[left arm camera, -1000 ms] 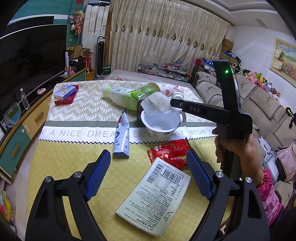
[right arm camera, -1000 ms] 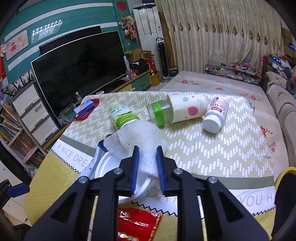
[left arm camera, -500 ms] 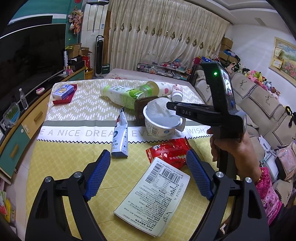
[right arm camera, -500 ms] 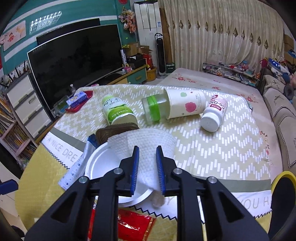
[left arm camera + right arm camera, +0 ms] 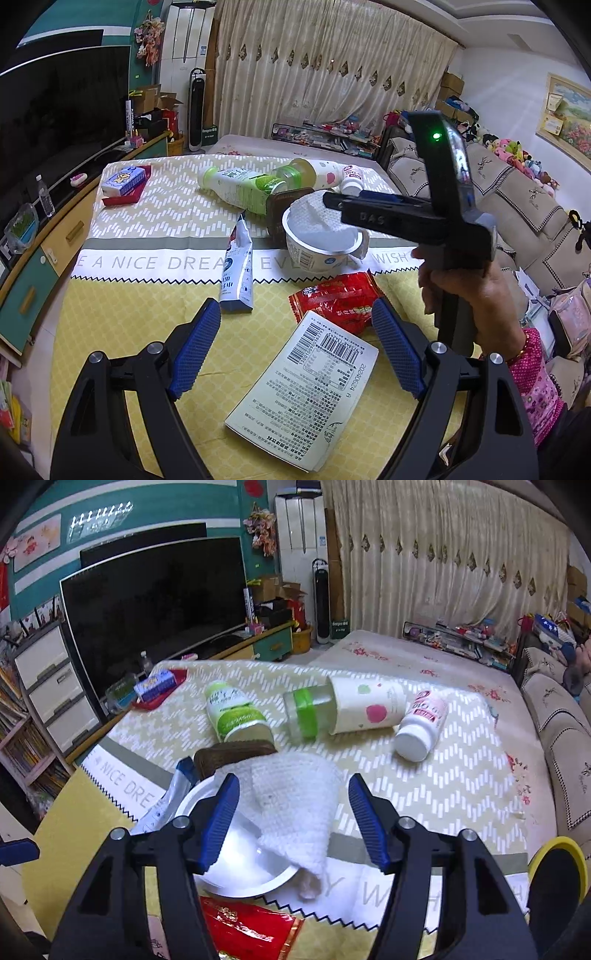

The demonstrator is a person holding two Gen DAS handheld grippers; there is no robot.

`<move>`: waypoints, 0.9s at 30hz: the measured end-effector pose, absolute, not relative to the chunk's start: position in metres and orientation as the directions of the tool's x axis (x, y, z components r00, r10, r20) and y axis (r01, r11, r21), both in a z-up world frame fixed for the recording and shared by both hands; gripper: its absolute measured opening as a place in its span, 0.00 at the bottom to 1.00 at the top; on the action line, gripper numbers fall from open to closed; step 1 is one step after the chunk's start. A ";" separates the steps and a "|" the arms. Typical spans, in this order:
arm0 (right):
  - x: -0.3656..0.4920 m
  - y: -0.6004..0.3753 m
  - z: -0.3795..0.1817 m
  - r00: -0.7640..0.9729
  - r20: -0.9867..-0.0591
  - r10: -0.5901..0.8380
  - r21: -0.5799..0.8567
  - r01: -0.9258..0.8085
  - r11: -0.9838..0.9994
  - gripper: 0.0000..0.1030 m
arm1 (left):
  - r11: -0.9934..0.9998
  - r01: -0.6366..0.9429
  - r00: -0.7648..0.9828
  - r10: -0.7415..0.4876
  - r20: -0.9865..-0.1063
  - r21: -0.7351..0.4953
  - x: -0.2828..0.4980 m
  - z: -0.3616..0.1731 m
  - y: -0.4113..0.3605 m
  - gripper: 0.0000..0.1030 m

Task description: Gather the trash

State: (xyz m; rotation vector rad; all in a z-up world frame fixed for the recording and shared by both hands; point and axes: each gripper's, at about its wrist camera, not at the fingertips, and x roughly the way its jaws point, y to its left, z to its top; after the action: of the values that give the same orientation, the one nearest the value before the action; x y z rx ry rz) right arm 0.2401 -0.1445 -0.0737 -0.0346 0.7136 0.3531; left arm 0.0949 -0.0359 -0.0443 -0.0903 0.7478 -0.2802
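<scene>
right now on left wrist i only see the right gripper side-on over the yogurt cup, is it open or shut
Observer: Open. The right wrist view shows the right gripper with its blue pads spread wide and the paper towel lying unclamped between them.
Operator: ok so is the towel all inside the cup
Observer: No. It drapes across the yogurt cup and over the rim, and one corner hangs outside on the tablecloth.

Three bottles: green-label (image 5: 236, 716), dotted (image 5: 343, 710), white-capped (image 5: 421, 725). One white bowl (image 5: 321, 240), one tissue (image 5: 295, 805), one red wrapper (image 5: 340, 301), one barcoded packet (image 5: 306, 398), one pouch (image 5: 238, 273).
</scene>
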 end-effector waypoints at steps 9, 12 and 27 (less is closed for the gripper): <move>0.242 -0.153 -0.077 0.692 -0.650 0.315 0.129 -0.308 0.942 0.07 | 0.959 0.210 0.694 -0.282 -0.663 -0.188 0.097 -0.048 -0.032 0.80; 0.237 -0.160 -0.067 0.699 -0.623 0.349 0.170 -0.315 0.934 0.06 | 0.959 0.212 0.692 -0.283 -0.664 -0.187 0.097 -0.050 -0.032 0.80; 0.215 -0.219 -0.028 0.663 -0.526 0.532 0.434 -0.329 0.839 0.06 | 0.957 0.230 0.684 -0.287 -0.671 -0.175 0.099 -0.052 -0.040 0.80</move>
State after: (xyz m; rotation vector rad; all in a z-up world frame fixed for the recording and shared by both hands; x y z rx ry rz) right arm 0.2153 -0.2192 -0.0279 0.3157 0.6894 0.4960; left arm 0.0995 -0.0404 -0.0525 -0.0793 0.7646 -0.2898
